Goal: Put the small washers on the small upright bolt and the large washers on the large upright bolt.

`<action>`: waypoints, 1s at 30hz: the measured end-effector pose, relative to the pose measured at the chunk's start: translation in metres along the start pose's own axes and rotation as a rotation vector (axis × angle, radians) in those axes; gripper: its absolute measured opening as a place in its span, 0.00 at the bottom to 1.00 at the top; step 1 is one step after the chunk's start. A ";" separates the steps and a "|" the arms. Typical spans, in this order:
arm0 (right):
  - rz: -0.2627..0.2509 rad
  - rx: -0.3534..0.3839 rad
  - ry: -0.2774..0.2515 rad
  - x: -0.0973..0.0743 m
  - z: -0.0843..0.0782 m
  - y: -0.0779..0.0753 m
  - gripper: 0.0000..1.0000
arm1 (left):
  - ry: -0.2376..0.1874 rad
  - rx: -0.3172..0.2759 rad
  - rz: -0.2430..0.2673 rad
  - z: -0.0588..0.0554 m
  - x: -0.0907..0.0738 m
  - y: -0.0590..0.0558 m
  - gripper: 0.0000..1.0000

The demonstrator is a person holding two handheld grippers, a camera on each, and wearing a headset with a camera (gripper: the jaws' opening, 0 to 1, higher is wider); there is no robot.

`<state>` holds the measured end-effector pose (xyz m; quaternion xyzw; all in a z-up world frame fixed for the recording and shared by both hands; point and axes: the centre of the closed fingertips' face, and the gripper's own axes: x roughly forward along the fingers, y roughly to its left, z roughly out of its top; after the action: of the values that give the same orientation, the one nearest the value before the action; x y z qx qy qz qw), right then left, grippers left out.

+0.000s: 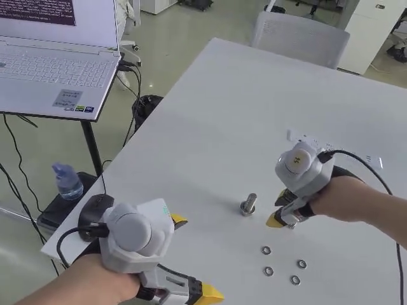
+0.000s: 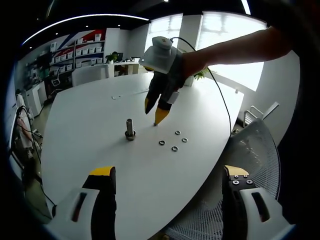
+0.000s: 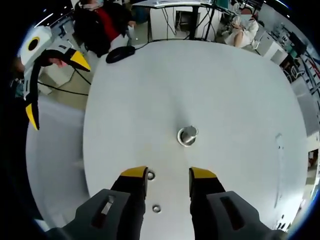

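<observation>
The right gripper is pointing down just right of the bolt, likely getting ready to pick up a washer. Its jaws are partly open and holding nothing. Four washers are lying on the surface, nearer. The left gripper is hanging wide open and empty, near left.

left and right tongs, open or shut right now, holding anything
left tongs: open, holding nothing
right tongs: open, holding nothing
</observation>
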<state>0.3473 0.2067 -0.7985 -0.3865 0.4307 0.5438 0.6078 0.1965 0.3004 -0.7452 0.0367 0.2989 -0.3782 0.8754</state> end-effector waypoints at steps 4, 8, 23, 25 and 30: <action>0.004 0.034 -0.045 -0.004 -0.001 0.007 0.34 | 0.000 0.000 -0.002 0.000 0.001 -0.001 0.88; 0.016 0.058 -0.082 -0.007 -0.004 0.014 0.34 | 0.003 0.004 -0.007 0.001 0.003 -0.004 0.87; -0.013 0.045 -0.146 -0.002 -0.016 0.025 0.34 | -0.005 0.003 -0.015 0.005 0.005 -0.011 0.86; -0.011 0.050 -0.145 0.000 -0.018 0.027 0.34 | -0.002 0.003 -0.014 0.005 0.005 -0.011 0.86; -0.006 0.055 -0.136 0.006 -0.022 0.030 0.34 | -0.004 0.005 -0.008 0.005 0.005 -0.010 0.86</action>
<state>0.3156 0.1916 -0.8115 -0.3331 0.4018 0.5550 0.6477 0.1946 0.2890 -0.7422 0.0367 0.2962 -0.3826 0.8744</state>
